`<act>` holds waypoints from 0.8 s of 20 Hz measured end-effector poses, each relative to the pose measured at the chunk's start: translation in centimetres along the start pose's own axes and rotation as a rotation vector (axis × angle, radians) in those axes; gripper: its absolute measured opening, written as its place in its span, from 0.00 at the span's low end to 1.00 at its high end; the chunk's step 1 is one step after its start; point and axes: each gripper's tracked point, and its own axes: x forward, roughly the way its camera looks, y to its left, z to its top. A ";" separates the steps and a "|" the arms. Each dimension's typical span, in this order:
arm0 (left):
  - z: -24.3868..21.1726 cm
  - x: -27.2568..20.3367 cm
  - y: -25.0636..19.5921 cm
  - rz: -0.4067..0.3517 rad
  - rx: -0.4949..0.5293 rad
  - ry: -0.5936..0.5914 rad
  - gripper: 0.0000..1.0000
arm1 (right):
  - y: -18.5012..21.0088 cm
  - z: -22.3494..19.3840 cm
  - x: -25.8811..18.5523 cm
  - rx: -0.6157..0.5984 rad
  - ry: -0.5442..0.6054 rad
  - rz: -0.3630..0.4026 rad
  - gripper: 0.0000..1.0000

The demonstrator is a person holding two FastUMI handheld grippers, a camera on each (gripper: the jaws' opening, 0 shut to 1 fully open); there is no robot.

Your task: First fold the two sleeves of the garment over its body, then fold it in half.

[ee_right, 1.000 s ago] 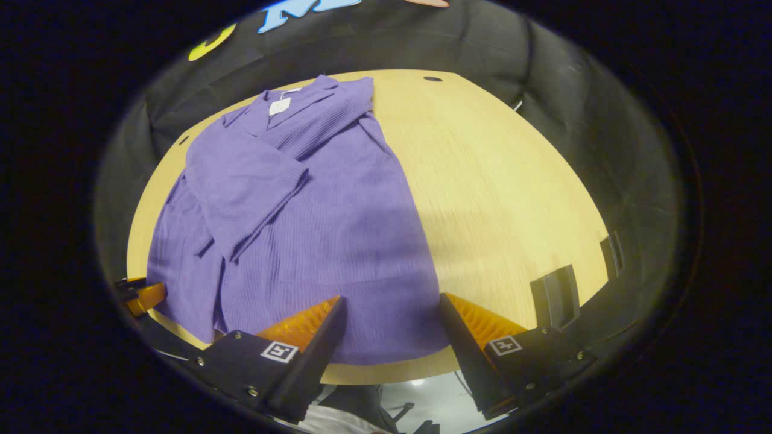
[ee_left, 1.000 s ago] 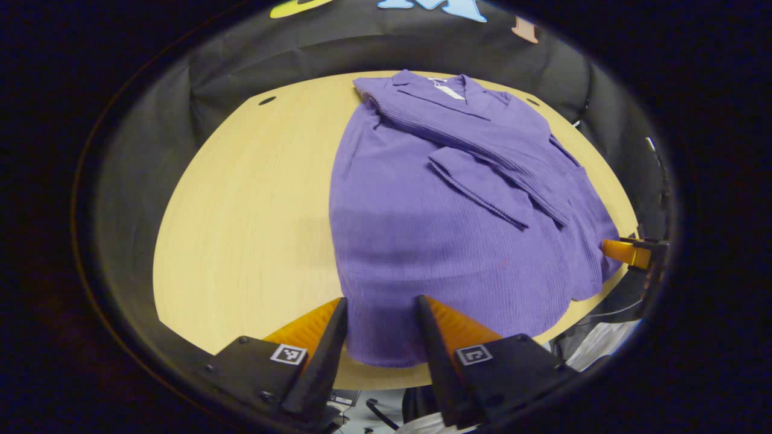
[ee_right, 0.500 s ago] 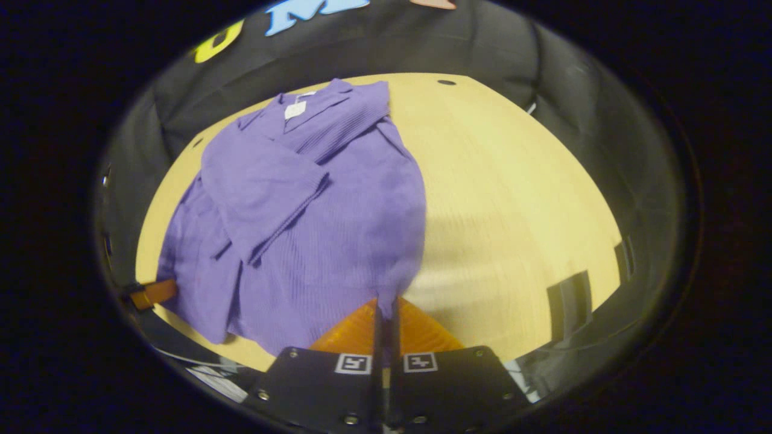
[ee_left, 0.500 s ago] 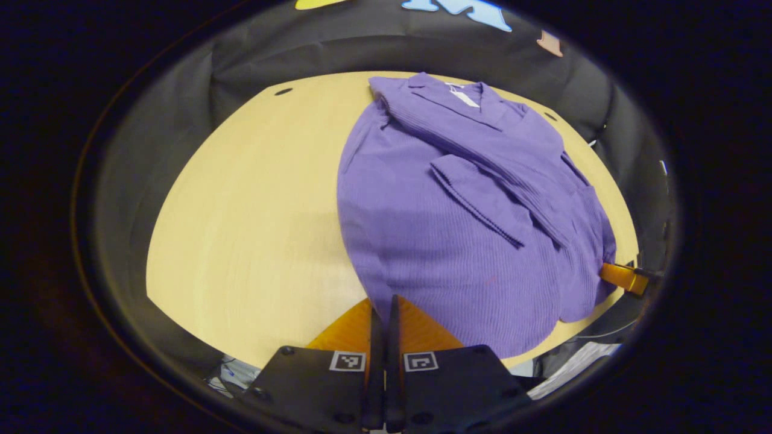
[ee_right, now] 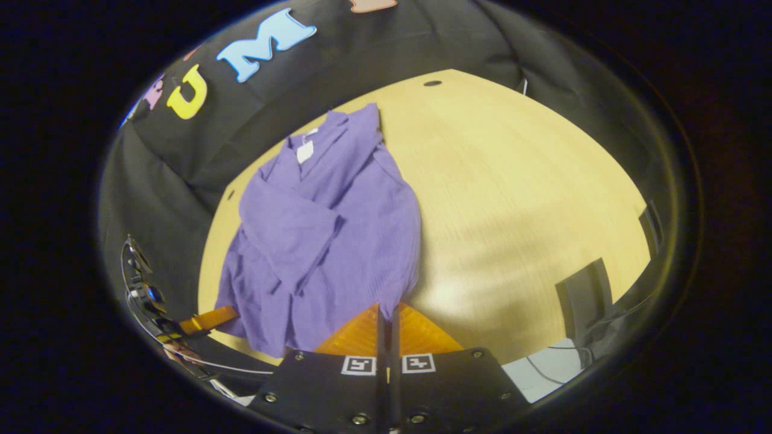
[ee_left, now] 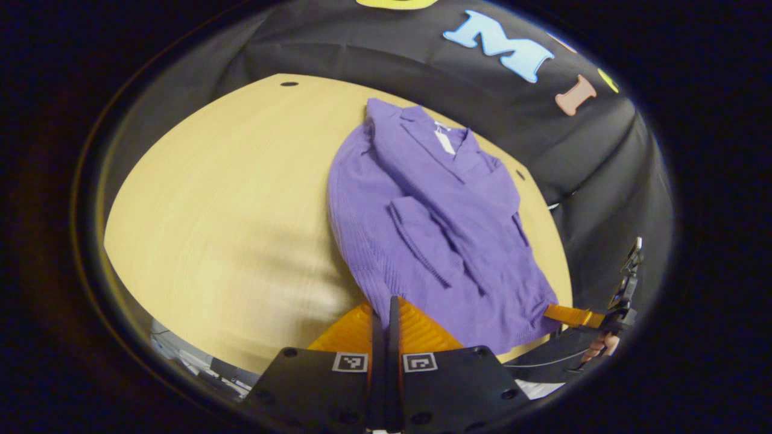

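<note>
Purple garment [ee_left: 422, 229] lay on the desk [ee_left: 229, 199], collar at the far end by the booth wall, hem at the near edge. Both sleeves were already folded across the body: one cuff [ee_left: 416, 241] sat mid-chest, the other sleeve crossed it diagonally. Sleeve step looked done; the half-fold was in hand.

Left gripper [ee_left: 386, 313] had its fingers pressed together on the near-left hem corner, with purple cloth running straight into the pinch. Right gripper [ee_right: 386, 316] was the same on the near-right hem corner, fingers closed on the fabric edge. Each one appeared in the other's view as an orange finger at the opposite hem corner [ee_left: 573, 314] [ee_right: 208, 319], with a bit of the holding hand [ee_left: 600, 346] below it.

Key relation: the garment's long axis ran directly away from both sets of fingers, hem to collar. Both grippers sat at the near end, about equally close, one per corner. So the fold probably means carrying the hem forward along that axis and laying it on the collar end.

Risks, as I judge them: uneven travel skews the fold, and the loose cuff could slide off the body when the hem rises. The hem between the corners looked slack, not taut.
</note>
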 end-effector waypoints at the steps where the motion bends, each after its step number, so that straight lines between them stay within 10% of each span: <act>1: 0.8 -0.5 -1.0 -0.018 -0.008 -0.016 0.06 | 0.6 1.0 -0.6 -0.003 -0.015 0.028 0.01; 16: 25.6 1.5 -8.2 -0.249 -0.033 -0.253 0.06 | 11.1 23.9 1.5 -0.019 -0.226 0.162 0.01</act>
